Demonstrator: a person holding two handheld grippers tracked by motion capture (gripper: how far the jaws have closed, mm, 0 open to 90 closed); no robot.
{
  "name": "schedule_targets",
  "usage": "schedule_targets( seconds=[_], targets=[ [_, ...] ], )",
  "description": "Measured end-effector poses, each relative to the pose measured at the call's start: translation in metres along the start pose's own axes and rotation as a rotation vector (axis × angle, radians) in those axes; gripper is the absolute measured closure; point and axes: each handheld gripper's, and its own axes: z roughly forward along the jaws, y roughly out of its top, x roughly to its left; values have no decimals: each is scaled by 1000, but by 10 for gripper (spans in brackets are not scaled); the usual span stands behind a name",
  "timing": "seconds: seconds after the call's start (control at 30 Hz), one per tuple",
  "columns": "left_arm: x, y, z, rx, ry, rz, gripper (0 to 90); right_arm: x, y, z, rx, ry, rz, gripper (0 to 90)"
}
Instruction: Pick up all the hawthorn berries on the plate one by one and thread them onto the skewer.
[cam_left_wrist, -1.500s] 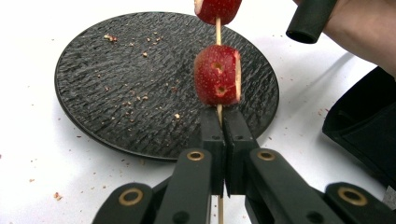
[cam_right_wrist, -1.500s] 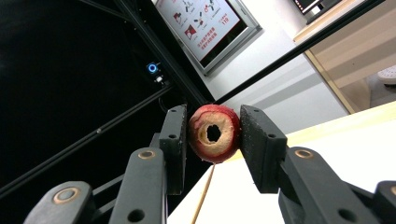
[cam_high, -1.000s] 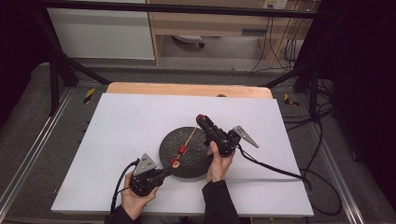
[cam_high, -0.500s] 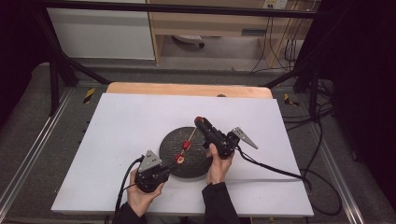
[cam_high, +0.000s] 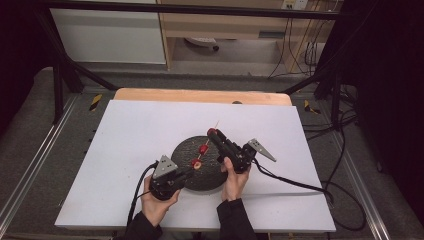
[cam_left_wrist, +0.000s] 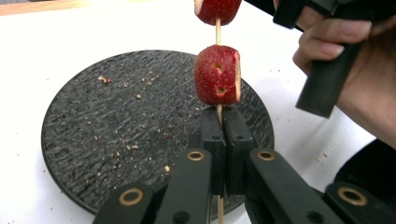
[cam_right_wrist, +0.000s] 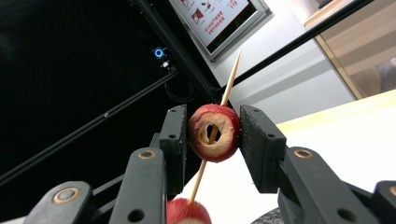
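A thin wooden skewer (cam_high: 215, 127) slants over the round black plate (cam_high: 186, 150) with three red fruit pieces threaded on it. My left gripper (cam_left_wrist: 219, 126) is shut on the skewer's lower end, just below a cored fruit piece (cam_left_wrist: 217, 74); a second piece (cam_left_wrist: 217, 9) sits higher up the stick. My right gripper (cam_right_wrist: 212, 133) is shut on the top piece, a hollow red fruit ring (cam_right_wrist: 219, 150), and the skewer tip (cam_right_wrist: 237, 58) pokes out beyond it. In the high view the left gripper (cam_high: 188, 171) lies at the plate's near edge and the right gripper (cam_high: 212, 133) reaches over the plate's far side.
The plate (cam_left_wrist: 116, 116) carries scattered crumbs and rests on a white tabletop (cam_high: 125, 145). A black cable (cam_high: 295, 184) trails right from the right gripper. The person's right hand (cam_left_wrist: 355, 70) is close to the right of the skewer.
The left gripper has moved right and away from the person with the skewer's lower end, so the stick stands steeper. The right gripper has stayed in place.
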Motion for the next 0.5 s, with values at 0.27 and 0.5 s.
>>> schedule_targets(
  seconds=[0.27,0.5],
  targets=[
    [2,0,4,1,-11,-3,885,0,-2,-1,36,-14,-8,633],
    [11,-2,-2,5,-19,-8,886,3,13,-5,125,-53,-78,503]
  ],
)
